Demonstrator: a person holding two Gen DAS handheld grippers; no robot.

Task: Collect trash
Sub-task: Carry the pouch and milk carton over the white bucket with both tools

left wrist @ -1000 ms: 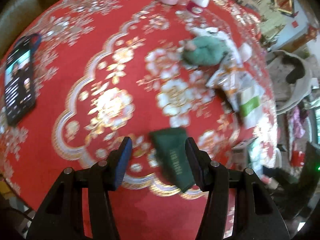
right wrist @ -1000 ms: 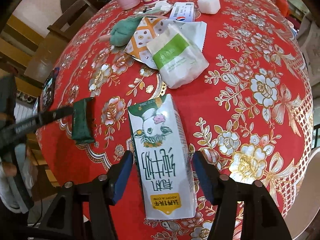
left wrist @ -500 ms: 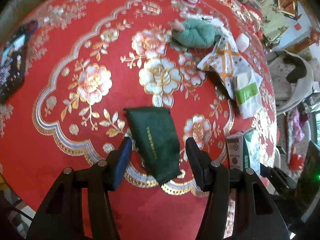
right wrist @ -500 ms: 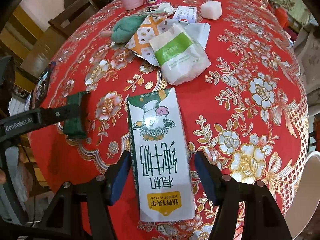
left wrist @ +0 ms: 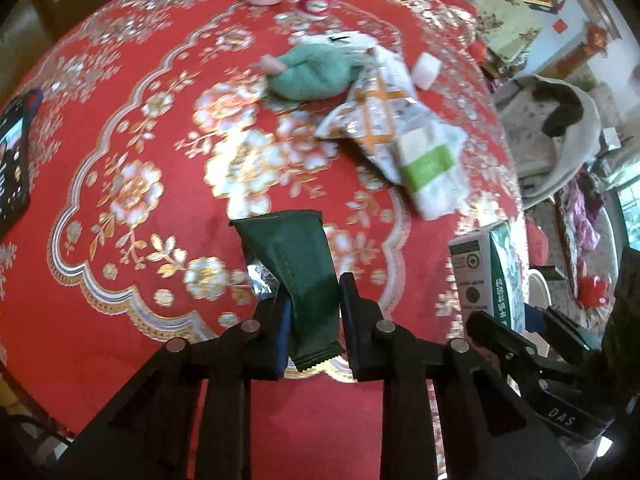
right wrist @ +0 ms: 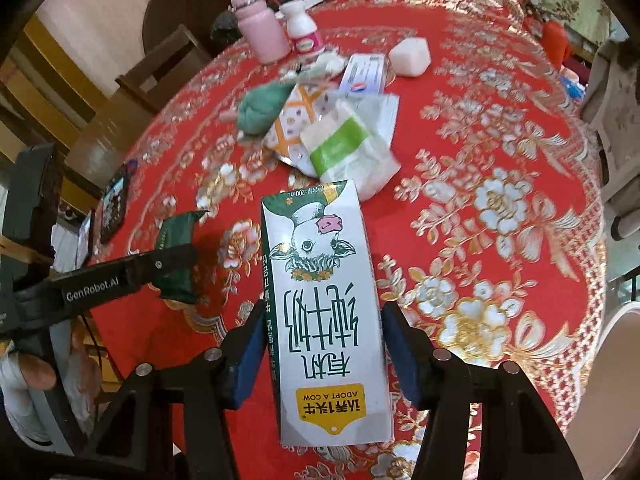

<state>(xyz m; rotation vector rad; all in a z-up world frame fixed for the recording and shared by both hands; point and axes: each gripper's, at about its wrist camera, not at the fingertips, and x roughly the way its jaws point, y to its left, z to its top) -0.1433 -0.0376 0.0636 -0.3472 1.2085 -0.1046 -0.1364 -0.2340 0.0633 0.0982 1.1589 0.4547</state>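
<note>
**Both hand-held grippers clamped on trash**

L hand-held gripper [left wrist: 312, 312]: jaws have just closed, narrow, pads pinching the dark green foil snack wrapper [left wrist: 298, 272] near its lower end. Wrapper sticks up toward 12 o'clock from the jaws, top edge over the red worktop w/ gold flower pattern [left wrist: 132, 152], silver inner foil showing at its 9 o'clock side.

R hand-held gripper [right wrist: 322, 344]: jaws have just been closing, both blue pads against the sides of the white-and-green milk carton w/ cow drawing [right wrist: 324, 308]; carton runs lengthwise toward 12.

Outward, right wrist view: white bag w/ green band [right wrist: 348, 148] just past the carton top at 12, overlapping an orange-patterned wrapper [right wrist: 296, 120]; green crumpled cloth [right wrist: 264, 106] at 11. Further back, pink bottle [right wrist: 262, 28] and small white bottle [right wrist: 304, 28] side by side. Black phone [right wrist: 116, 204] at 9, near worktop edge.
</note>
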